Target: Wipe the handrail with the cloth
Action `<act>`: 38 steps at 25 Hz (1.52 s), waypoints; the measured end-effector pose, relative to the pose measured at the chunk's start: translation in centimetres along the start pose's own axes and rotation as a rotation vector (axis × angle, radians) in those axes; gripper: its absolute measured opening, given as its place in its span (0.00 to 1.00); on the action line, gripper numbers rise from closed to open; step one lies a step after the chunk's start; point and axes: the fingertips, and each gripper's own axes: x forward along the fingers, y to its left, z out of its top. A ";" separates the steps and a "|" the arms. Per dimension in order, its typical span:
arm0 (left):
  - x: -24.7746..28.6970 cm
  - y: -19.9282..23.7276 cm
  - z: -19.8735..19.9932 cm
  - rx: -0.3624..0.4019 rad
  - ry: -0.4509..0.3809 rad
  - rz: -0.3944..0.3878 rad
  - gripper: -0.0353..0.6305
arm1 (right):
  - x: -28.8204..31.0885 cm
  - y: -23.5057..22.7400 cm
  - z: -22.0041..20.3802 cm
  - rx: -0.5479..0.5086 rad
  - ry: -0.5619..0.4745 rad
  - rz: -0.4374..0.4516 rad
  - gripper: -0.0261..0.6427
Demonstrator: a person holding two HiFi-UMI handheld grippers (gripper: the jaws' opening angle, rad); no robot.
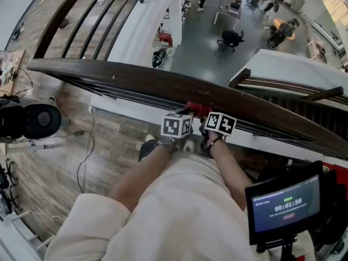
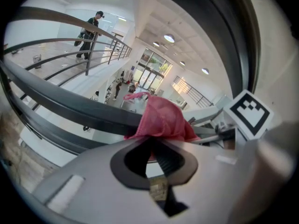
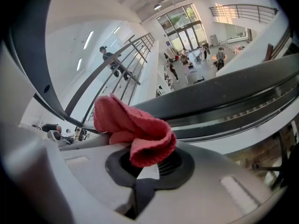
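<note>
Seen from above, a dark brown wooden handrail (image 1: 109, 75) runs as one long bar across the head view, from the left edge down towards the lower right edge. It stands on a balcony, with a grey lower floor (image 1: 206, 48) far beneath. A small red cloth (image 1: 197, 109) sits bunched on the near edge of the handrail, about halfway along the stretch in view. Its short length lies along the rail, not across it. The person's two forearms reach forward side by side, and both grippers meet at the cloth, just beside each other. The left gripper (image 2: 150, 143) has its jaws closed on one end of the cloth; in the left gripper view the red fabric rises out of the jaws and drapes against the rail. The right gripper (image 3: 148, 160) has its jaws closed on the other end; in the right gripper view a thick fold of cloth bulges out of the jaws and trails up to the left. Both grippers point down at a slant towards the rail. At the lower right of the head view stands a dark screen (image 1: 285, 204) with blue-green digits. In the left gripper view a person (image 2: 91, 31) walks on a curved walkway behind another railing.
</note>
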 end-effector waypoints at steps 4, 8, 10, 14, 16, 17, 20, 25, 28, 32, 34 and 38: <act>0.3 -0.3 -0.4 0.022 0.025 -0.019 0.09 | 0.0 -0.1 -0.2 0.005 -0.014 -0.006 0.08; 0.0 0.0 -0.1 0.077 0.047 -0.019 0.09 | 0.2 -0.1 -0.2 0.059 -0.049 -0.020 0.08; 0.1 0.1 -0.1 0.087 0.057 -0.039 0.09 | 0.3 0.0 -0.1 0.070 -0.058 -0.030 0.08; -0.2 0.4 0.3 0.093 0.064 -0.052 0.09 | 0.3 0.2 -0.1 0.089 -0.077 -0.051 0.08; -0.3 0.5 0.4 0.089 0.062 -0.058 0.09 | 0.2 0.4 0.0 0.087 -0.086 -0.058 0.08; -0.4 0.6 0.5 0.086 0.060 -0.062 0.09 | 0.2 0.5 0.0 0.085 -0.091 -0.060 0.08; -0.6 0.7 0.5 0.079 0.055 -0.070 0.09 | 0.0 0.8 -0.1 0.075 -0.102 -0.066 0.08; -0.8 1.2 0.6 0.072 0.051 -0.076 0.09 | 0.2 1.3 0.0 0.069 -0.122 -0.060 0.08; -0.9 1.7 0.8 0.073 0.051 -0.074 0.09 | 0.6 1.7 0.1 0.068 -0.122 -0.057 0.08; -1.2 2.3 0.8 0.079 0.055 -0.077 0.09 | 1.0 2.2 -0.1 0.058 -0.118 -0.054 0.08; -1.3 2.7 0.8 0.081 0.059 -0.079 0.09 | 1.2 2.5 -0.1 0.055 -0.116 -0.054 0.08; -1.7 3.4 0.9 0.079 0.065 -0.077 0.09 | 1.6 3.2 -0.3 0.052 -0.109 -0.053 0.08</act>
